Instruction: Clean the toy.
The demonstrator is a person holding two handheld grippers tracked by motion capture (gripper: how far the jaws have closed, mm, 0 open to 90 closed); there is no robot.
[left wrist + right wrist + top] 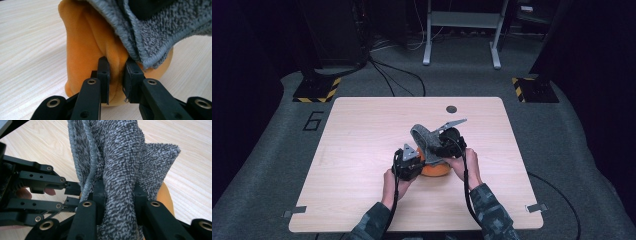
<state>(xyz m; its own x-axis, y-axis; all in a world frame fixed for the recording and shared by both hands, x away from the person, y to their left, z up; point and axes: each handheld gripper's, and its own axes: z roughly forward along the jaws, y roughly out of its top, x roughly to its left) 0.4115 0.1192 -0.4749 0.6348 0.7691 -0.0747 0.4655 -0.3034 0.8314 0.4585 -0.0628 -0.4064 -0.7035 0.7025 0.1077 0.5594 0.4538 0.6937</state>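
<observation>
An orange cloth (pixel 435 170) (pixel 85 50) is bunched on the wooden table near its middle. My left gripper (pixel 409 164) (pixel 115 75) is shut on a fold of it, pads pinching the orange fabric. A grey knitted cloth (pixel 422 137) (pixel 120 170) drapes over the orange one and rises above it. My right gripper (pixel 447 142) (pixel 117 195) is shut on a thick bunch of that grey cloth and holds it lifted. The grey cloth (pixel 155 32) hangs over the orange one in the left gripper view. In the right gripper view the left gripper (pixel 72 195) sits at the left.
The wooden table (pixel 362 130) has a dark round hole (pixel 451 109) near its far edge. Two metal clips (pixel 294 211) (pixel 536 207) sit at the near corners. Grey carpet, cables and a white frame (pixel 462 30) lie beyond the table.
</observation>
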